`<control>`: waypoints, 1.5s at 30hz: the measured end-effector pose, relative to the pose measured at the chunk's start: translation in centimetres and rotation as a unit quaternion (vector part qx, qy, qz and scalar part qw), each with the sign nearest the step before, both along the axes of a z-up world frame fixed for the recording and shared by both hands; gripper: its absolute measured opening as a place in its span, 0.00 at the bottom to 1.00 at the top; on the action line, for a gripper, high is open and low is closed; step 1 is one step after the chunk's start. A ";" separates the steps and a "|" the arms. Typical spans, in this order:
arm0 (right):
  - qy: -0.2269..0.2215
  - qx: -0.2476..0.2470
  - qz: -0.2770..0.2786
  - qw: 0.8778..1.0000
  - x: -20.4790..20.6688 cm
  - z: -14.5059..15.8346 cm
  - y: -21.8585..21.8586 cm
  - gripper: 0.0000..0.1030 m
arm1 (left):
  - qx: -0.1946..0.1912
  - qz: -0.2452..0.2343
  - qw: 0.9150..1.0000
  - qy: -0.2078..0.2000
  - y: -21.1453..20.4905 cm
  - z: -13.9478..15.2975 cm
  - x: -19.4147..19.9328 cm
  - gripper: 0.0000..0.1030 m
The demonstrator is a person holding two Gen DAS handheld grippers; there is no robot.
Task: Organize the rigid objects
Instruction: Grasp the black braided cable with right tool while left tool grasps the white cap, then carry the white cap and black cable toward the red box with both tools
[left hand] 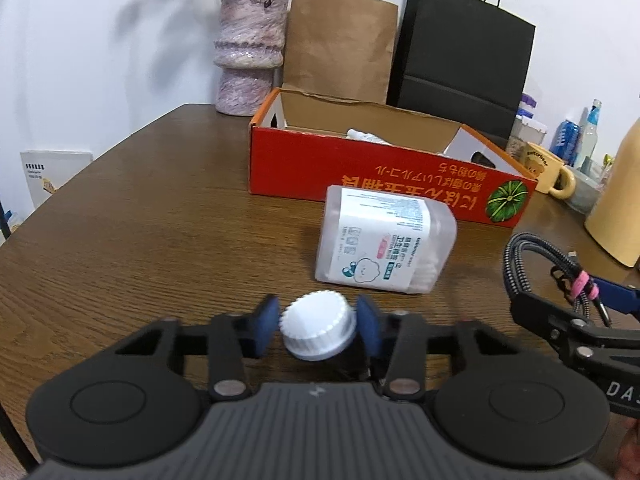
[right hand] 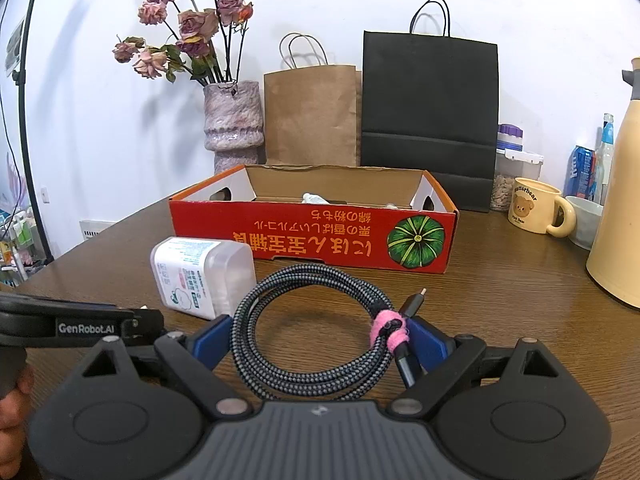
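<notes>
The left gripper (left hand: pixel 318 326) has its blue fingers (left hand: pixel 267 320) closed around a white ribbed-cap dark bottle (left hand: pixel 318 326). The right gripper (right hand: pixel 320 340), fingers spread wide, holds a coiled grey braided cable (right hand: pixel 304 332). Lift the bottle straight (1 slip tips it), then over the red cardboard box (left hand: pixel 360 168) on the worktop (left hand: pixel 140 220).

A dark wooden table (right hand: pixel 500 300) fills the lower half of both views. At centre an open red cardboard box (right hand: pixel 312 236) rests on it, with a clear cotton swab box (right hand: pixel 202 276) lying on its side just in front. Along the far edge stand a mottled pink vase (right hand: pixel 233 124), a brown paper bag (right hand: pixel 310 116) and a black paper bag (right hand: pixel 430 120); at right sit a yellow bear mug (right hand: pixel 532 210) and a cream jug (right hand: pixel 620 220).
</notes>
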State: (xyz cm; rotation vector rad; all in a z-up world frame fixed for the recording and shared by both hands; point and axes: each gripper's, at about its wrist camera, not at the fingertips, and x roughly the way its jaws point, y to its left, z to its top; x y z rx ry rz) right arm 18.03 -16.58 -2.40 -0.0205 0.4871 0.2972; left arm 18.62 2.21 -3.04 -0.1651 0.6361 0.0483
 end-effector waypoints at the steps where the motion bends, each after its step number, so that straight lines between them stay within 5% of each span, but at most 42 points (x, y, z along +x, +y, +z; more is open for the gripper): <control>1: 0.000 0.000 0.000 1.000 0.0 0.0 0.0 0.90 | 0.003 0.002 1.000 -0.001 0.0 0.0 -0.1 0.41; 26: -0.015 0.003 0.004 1.000 -0.4 0.6 -0.1 0.90 | 0.033 0.033 0.997 -0.066 -0.2 2.5 -2.4 0.41; 45: -0.050 0.011 -0.007 0.999 0.8 3.9 -1.1 0.90 | 0.032 0.017 0.995 -0.097 -1.4 6.9 -0.1 0.41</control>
